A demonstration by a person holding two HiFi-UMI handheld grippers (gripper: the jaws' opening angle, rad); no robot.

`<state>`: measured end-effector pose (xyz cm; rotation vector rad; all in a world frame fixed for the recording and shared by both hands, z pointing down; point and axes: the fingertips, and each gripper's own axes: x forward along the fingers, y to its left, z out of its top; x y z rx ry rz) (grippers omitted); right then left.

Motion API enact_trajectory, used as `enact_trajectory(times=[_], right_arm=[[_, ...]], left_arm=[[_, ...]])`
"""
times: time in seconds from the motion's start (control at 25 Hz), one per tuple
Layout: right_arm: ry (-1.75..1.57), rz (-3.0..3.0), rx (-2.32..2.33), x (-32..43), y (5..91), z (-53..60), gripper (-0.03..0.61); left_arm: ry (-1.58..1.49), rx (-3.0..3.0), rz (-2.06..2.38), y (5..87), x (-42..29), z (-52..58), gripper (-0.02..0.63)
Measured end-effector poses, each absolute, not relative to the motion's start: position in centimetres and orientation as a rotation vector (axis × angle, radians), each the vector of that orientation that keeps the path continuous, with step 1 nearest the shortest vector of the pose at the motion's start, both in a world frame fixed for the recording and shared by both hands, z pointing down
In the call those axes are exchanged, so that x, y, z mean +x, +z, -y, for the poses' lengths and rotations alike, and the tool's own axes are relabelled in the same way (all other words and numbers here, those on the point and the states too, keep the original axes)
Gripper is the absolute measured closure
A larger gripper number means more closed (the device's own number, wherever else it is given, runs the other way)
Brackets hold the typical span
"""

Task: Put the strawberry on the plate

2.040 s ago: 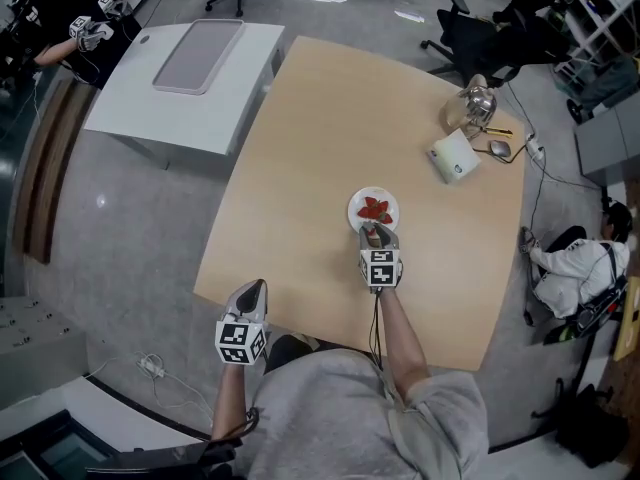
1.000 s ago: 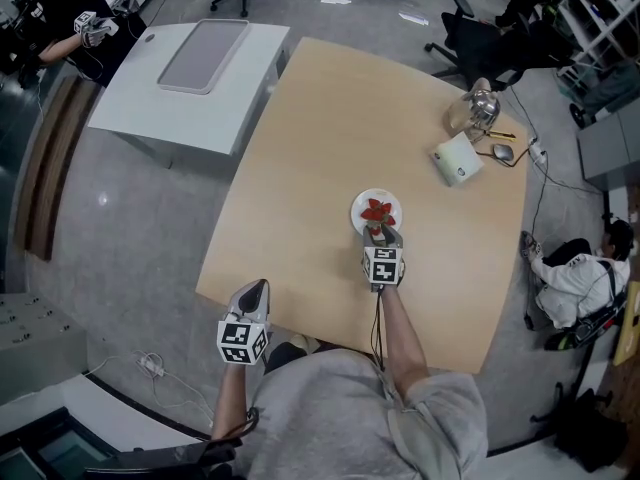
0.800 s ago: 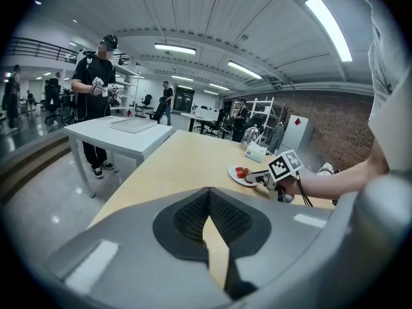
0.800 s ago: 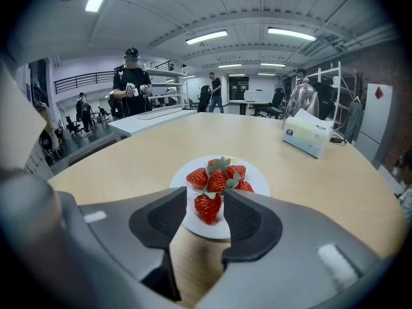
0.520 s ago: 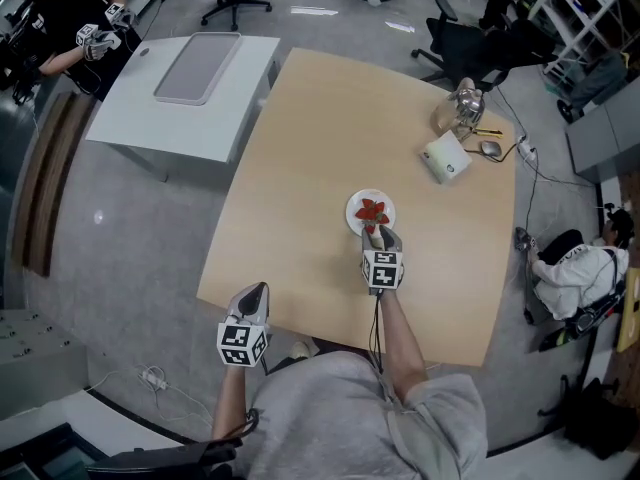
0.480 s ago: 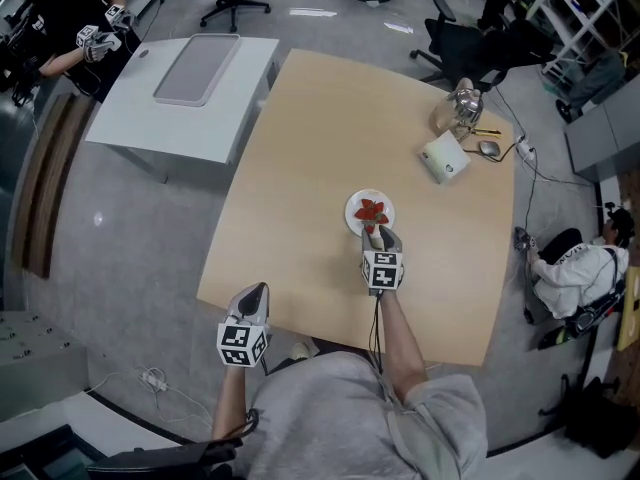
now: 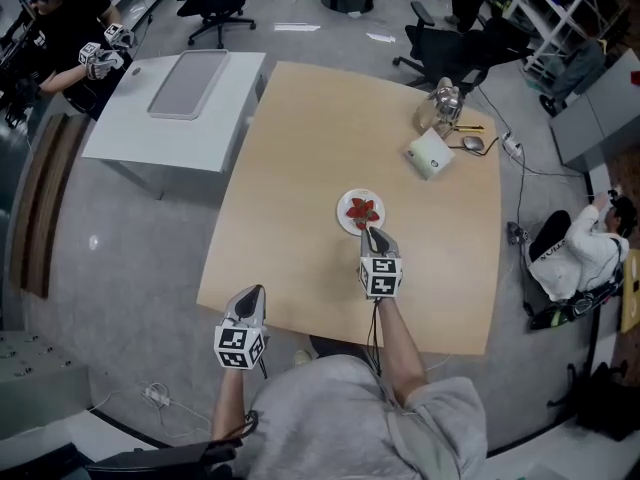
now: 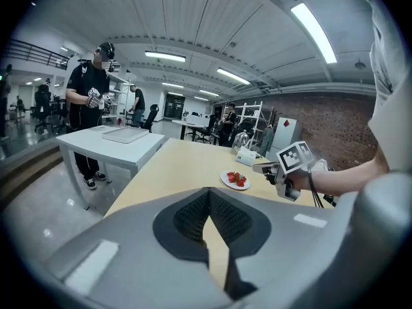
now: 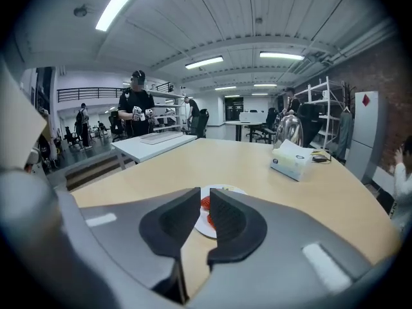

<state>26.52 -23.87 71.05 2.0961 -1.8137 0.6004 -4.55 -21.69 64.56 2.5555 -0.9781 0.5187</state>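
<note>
Red strawberries (image 7: pixel 362 210) lie on a small white plate (image 7: pixel 343 219) in the middle of the wooden table (image 7: pixel 300 168). My right gripper (image 7: pixel 370 233) hovers at the plate's near edge, its jaws closing to a narrow gap with nothing between them. In the right gripper view a strawberry (image 9: pixel 205 203) and the plate (image 9: pixel 225 189) show through and past that gap (image 9: pixel 205 194). My left gripper (image 7: pixel 252 292) hangs off the table's near left edge, shut and empty (image 8: pixel 207 192). From the left gripper view, the plate (image 8: pixel 226 180) and the right gripper (image 8: pixel 261 168) sit ahead to the right.
A white tissue box (image 7: pixel 427 154) and a glass kettle (image 7: pixel 445 103) stand at the table's far right corner. A white side table (image 7: pixel 140 118) with a grey tray (image 7: pixel 187 69) is at the far left. Office chairs, a standing person (image 7: pixel 60 38) and a crouching person (image 7: pixel 580 258) surround it.
The right gripper's jaws have narrowed at the plate's near edge. The strawberries stay on the plate. The head view has shifted a little; the left gripper has not moved.
</note>
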Motion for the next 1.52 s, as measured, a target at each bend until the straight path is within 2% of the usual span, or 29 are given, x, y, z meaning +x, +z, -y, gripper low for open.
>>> enact_trajectory(times=[0.32,0.88,1.52], right_arm=[[0.529,1.851,2.125,24.2,68.4,21.5,0.571],[0.386,1.954,2.175,19.0,62.6,16.2,0.572],[0.347,1.976,2.211,15.0,61.2,7.6,0.572]], left_arm=[[0.498,2.592,0.971,63.7,-5.6,19.8,0.595],[0.419,2.641,0.996,61.5,-8.8,17.1,0.595],[0.340,2.678,0.975,60.5,-10.3,14.4,0.595]])
